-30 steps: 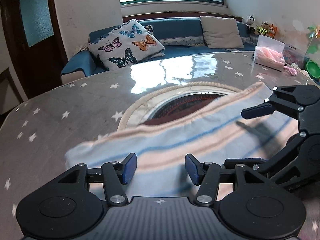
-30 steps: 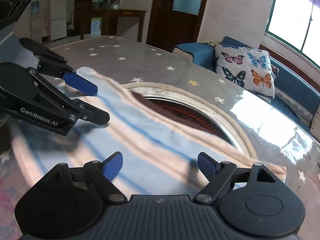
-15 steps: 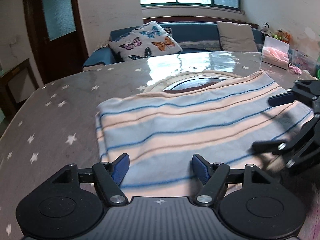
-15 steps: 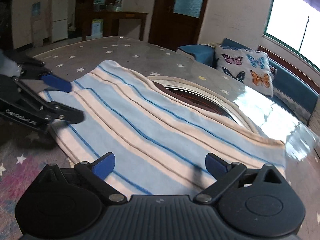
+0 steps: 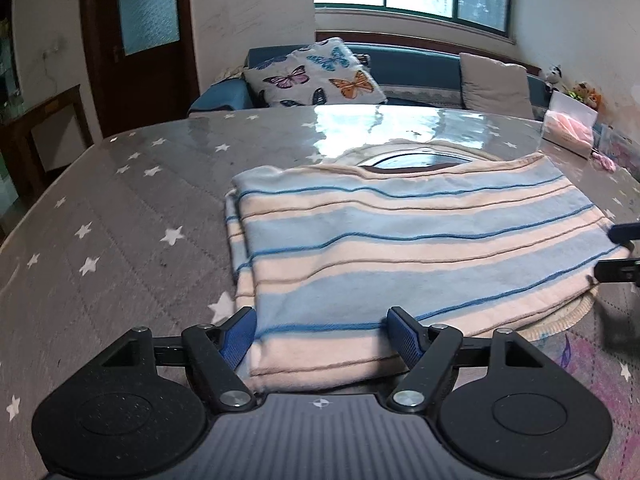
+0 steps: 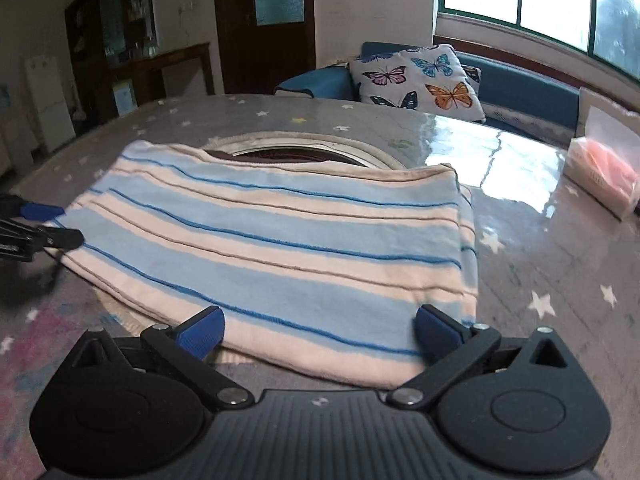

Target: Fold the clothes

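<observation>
A folded garment with light blue and cream stripes [image 5: 408,248] lies flat on the star-patterned table [image 5: 120,220]; it also shows in the right wrist view [image 6: 280,248]. My left gripper [image 5: 322,336] is open, its blue pads either side of the garment's near left corner, holding nothing. My right gripper [image 6: 318,332] is open wide at the garment's near right edge, holding nothing. The right gripper's fingers [image 5: 622,252] show at the right edge of the left wrist view; the left gripper's fingers [image 6: 40,224] show at the left edge of the right wrist view.
A round woven mat [image 6: 320,144] lies under the garment's far edge. A clear bag with pink contents [image 6: 604,172] sits on the table at the far right. A blue sofa with a butterfly cushion [image 5: 316,76] stands behind the table.
Both grippers have pulled back toward the near edge and apart. The garment, blurred and moving a second ago, now lies flat and still, folded over.
</observation>
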Available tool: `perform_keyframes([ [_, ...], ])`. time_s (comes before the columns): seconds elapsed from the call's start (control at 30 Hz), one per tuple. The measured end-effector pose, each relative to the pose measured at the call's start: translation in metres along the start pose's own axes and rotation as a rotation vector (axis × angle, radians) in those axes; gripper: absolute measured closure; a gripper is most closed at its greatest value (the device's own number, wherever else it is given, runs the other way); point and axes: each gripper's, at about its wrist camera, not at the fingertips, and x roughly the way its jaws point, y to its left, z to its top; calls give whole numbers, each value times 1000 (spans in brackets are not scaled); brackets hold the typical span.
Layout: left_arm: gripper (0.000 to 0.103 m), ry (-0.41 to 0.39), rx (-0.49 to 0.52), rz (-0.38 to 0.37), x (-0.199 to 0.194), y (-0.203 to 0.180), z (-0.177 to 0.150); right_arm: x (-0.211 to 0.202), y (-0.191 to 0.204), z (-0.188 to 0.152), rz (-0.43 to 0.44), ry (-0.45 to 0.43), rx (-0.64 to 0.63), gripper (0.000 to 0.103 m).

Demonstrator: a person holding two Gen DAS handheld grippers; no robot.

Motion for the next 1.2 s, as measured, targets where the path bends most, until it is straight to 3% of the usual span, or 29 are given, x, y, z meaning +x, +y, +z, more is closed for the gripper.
perform_keyframes([
  [0.27, 31, 14, -107, -3, -8, 22, -5, -22, -25, 1, -71, -53, 67, 1],
  [0.43, 43, 16, -122, -13, -12, 26, -5, -22, -49, 2, -98, -30, 177, 18],
  [0.57, 52, 22, -136, -27, -14, 29, -5, -23, -60, -6, -93, -14, 236, 47],
  [0.63, 57, 27, -144, -30, -16, 30, -4, -24, -63, -8, -95, -12, 248, 56],
  [0.7, 67, 32, -156, -39, -17, 32, -4, -25, -64, -9, -97, -12, 259, 83],
  [0.8, 76, 41, -171, -50, -20, 35, -5, -28, -67, -12, -84, -9, 289, 92],
  [0.87, 82, 52, -176, -62, -22, 36, -6, -31, -66, -13, -86, -15, 285, 93],
  [1.07, 85, 95, -148, -145, -47, 27, -23, -55, -65, -27, -114, 3, 258, 94],
  [1.2, 85, 133, -61, -203, -73, 5, -45, -87, -66, -52, -147, 38, 245, 94],
])
